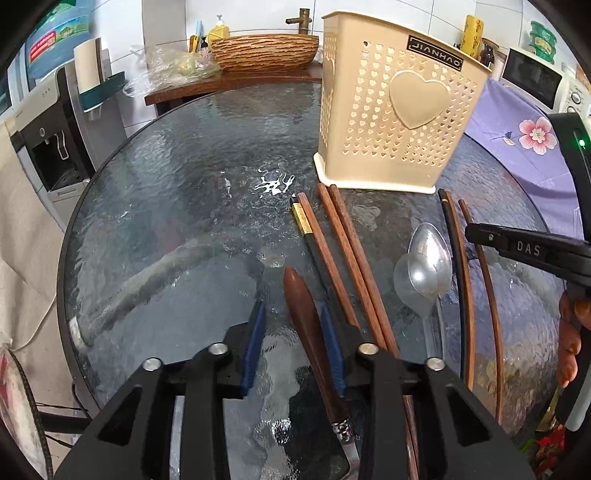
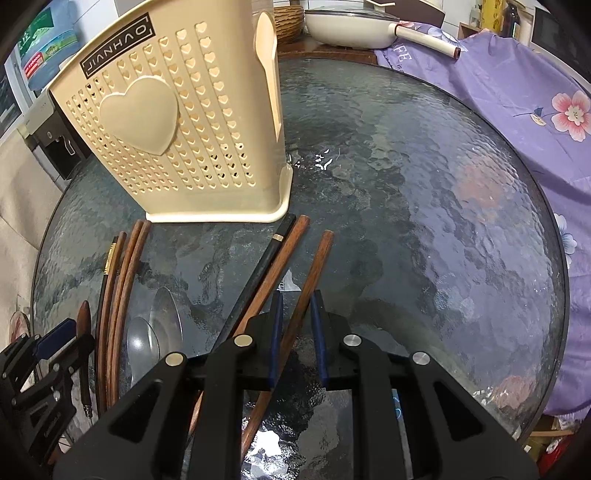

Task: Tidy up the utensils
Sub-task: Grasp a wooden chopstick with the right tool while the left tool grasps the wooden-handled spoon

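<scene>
A cream utensil holder point(image 1: 391, 110) with heart holes stands on the round glass table point(image 1: 184, 177); it also shows in the right wrist view point(image 2: 177, 125). Several wooden chopsticks point(image 1: 351, 266), black chopsticks and two steel spoons point(image 1: 424, 273) lie in front of it. My left gripper point(image 1: 295, 343) is open around a knife's brown wooden handle point(image 1: 306, 332), which lies against the right pad. My right gripper point(image 2: 297, 339) is open, its pads either side of a brown chopstick point(image 2: 306, 291) lying on the glass.
A purple flowered cloth point(image 2: 517, 122) covers the table's right side. A woven basin point(image 1: 264, 51) and plastic bags sit on a wooden counter behind. A water dispenser point(image 1: 48, 140) stands at left. A white pan point(image 2: 354, 29) rests at back.
</scene>
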Action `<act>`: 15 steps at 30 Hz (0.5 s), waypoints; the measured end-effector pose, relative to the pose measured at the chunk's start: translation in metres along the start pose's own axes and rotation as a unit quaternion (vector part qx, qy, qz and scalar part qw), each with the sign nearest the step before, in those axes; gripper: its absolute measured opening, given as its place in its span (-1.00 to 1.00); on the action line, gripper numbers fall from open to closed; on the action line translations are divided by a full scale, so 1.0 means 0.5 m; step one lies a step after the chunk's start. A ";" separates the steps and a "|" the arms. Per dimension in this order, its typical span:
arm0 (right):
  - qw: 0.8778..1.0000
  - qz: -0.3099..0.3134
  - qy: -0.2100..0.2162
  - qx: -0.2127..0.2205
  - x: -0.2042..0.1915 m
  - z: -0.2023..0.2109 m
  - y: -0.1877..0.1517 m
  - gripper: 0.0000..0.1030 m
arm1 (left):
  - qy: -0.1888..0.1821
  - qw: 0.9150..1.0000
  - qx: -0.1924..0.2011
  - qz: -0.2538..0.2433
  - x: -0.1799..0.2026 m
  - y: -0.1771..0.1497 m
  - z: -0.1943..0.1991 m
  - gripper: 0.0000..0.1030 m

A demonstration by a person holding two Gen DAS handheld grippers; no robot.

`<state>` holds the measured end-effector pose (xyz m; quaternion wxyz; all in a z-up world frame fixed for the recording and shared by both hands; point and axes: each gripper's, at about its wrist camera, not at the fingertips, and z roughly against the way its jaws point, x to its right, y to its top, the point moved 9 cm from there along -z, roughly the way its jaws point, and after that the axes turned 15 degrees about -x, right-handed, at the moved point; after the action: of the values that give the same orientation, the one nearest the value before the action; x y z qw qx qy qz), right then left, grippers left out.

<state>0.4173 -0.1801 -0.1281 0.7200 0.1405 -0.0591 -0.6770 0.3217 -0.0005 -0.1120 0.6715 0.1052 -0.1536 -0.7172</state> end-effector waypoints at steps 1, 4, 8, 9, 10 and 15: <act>1.000 0.001 0.000 0.000 -0.001 -0.001 0.000 -0.73 | -0.003 1.000 -0.002 0.000 0.000 0.003 -0.001 -0.57; 1.000 -0.001 0.002 0.003 -0.001 -0.002 0.004 -0.81 | -0.016 1.000 -0.006 0.007 -0.004 0.005 -0.002 -0.63; 1.000 -0.009 0.017 0.003 0.004 -0.002 0.002 -0.86 | -0.028 1.000 -0.006 0.012 -0.006 0.008 -0.003 -0.65; 1.000 -0.012 0.022 0.003 0.006 -0.002 0.003 -0.86 | -0.030 0.999 -0.006 0.014 -0.006 0.009 -0.003 -0.66; 1.000 -0.015 0.027 0.003 0.009 -0.002 0.004 -0.86 | -0.034 0.999 -0.006 0.016 -0.005 0.009 -0.003 -0.67; 0.998 -0.026 0.065 0.008 0.015 0.002 0.005 -0.86 | -0.039 0.999 0.008 0.017 -0.003 0.013 0.016 -0.70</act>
<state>0.4201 -0.1876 -0.1274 0.7036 0.1917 -0.0139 -0.6841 0.3249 0.0011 -0.1020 0.6763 0.0803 -0.1871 -0.7079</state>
